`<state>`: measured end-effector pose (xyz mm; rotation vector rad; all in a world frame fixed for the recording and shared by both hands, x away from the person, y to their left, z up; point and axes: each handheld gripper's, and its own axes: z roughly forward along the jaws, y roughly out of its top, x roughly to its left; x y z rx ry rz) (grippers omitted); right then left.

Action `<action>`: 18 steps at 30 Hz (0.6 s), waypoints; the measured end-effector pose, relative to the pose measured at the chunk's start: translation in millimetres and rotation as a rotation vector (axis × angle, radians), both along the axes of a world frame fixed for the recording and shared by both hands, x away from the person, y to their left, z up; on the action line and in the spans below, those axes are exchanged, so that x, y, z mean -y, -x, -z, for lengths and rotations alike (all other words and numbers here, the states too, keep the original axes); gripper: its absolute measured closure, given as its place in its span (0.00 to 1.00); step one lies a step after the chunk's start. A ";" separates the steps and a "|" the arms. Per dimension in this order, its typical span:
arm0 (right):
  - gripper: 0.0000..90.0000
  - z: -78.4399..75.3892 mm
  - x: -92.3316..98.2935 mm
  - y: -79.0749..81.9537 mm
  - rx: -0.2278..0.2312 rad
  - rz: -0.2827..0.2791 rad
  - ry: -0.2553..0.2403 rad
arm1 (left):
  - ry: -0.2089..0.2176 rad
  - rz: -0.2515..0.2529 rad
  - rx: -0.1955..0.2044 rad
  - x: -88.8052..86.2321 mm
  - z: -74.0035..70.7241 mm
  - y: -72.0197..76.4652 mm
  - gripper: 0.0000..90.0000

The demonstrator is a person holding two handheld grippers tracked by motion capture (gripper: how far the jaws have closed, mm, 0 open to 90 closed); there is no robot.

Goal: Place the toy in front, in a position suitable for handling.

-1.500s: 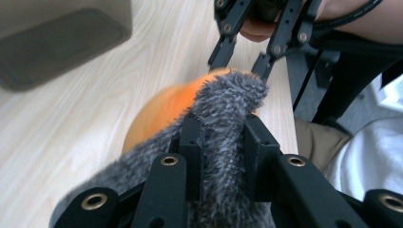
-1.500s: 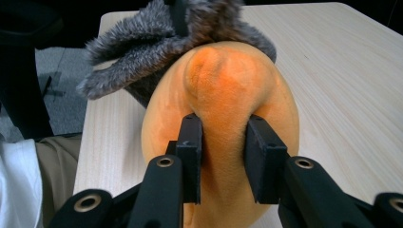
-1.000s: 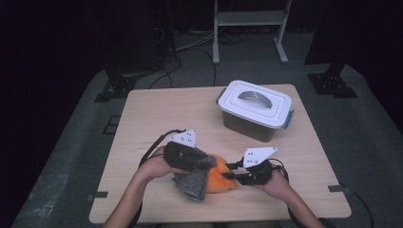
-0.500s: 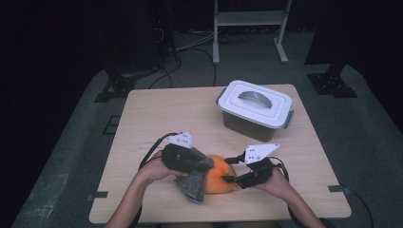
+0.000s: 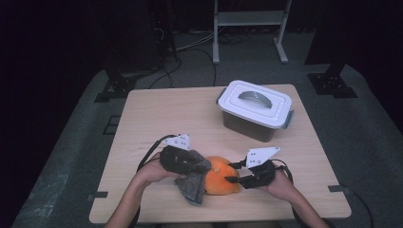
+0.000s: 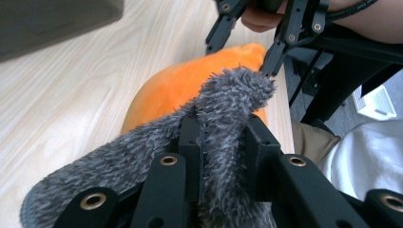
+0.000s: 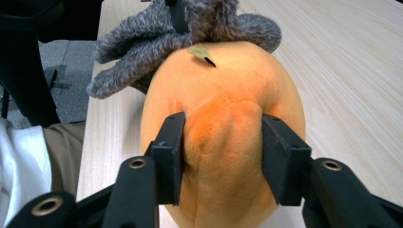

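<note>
Plush point(image 7: 223, 137) pinched between right hand-held gripper's point(image 7: 222, 142) jaws.

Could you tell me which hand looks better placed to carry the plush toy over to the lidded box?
Probably the right: its tongs pinch the orange toy and sit nearer the box. The left tongs are clamped on the grey cloth.

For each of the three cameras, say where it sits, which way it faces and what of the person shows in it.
High view: above the person's side, looking forward and down on the table; both forearms enter from below.
Left gripper view: rides the left hand-held gripper, facing the grey fuzzy cloth it pinches; a trouser leg shows.
Right gripper view: rides the right hand-held gripper, whose jaws, just closing, squeeze the orange plush toy.
Shared: toy and cloth appear in all three.
</note>
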<state>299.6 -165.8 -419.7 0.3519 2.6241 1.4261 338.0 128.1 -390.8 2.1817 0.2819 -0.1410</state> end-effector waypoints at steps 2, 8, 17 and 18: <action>0.63 -0.1 -0.2 -0.1 0.005 0.000 0.001 | 0.020 -0.005 -0.012 -1.3 2.2 -0.3 0.81; 0.70 -6.2 -3.7 -6.6 0.066 0.017 -0.007 | 0.028 -0.024 -0.010 -1.9 -1.5 -5.3 0.81; 0.70 -3.9 1.9 -17.0 0.039 -0.008 -0.037 | 0.003 -0.066 0.028 5.1 -7.1 -12.7 0.81; 0.68 -2.9 3.7 -16.6 0.028 -0.012 -0.037 | 0.005 -0.063 0.021 5.9 -5.0 -12.4 0.81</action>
